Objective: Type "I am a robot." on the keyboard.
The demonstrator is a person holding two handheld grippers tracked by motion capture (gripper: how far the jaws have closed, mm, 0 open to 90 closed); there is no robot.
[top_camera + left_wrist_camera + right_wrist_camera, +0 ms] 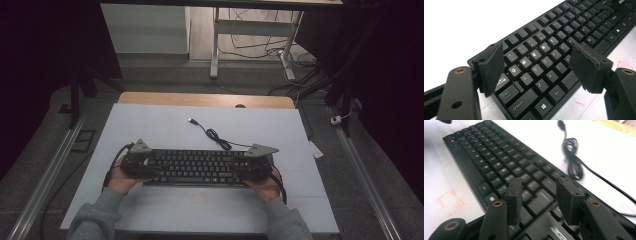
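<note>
A black keyboard (195, 167) lies crosswise on the white mat (150, 120), near the person's side. Its black cable (215, 135) curls away behind it and ends in a USB plug (191, 120). My left gripper (145, 167) hovers over the keyboard's left end; in the left gripper view its jaws stand wide apart above the letter keys (534, 56), and the left gripper (539, 65) is open. My right gripper (247, 167) is over the right end. In the right gripper view, the right gripper (540, 195) is open above the keys, with nothing between its pads (514, 197).
The coiled cable (574, 162) lies on the mat just beyond the keyboard's far edge. Faint red marks (449, 202) are drawn on the mat by the keyboard's near edge. A wooden table edge (200, 99) borders the mat at the back.
</note>
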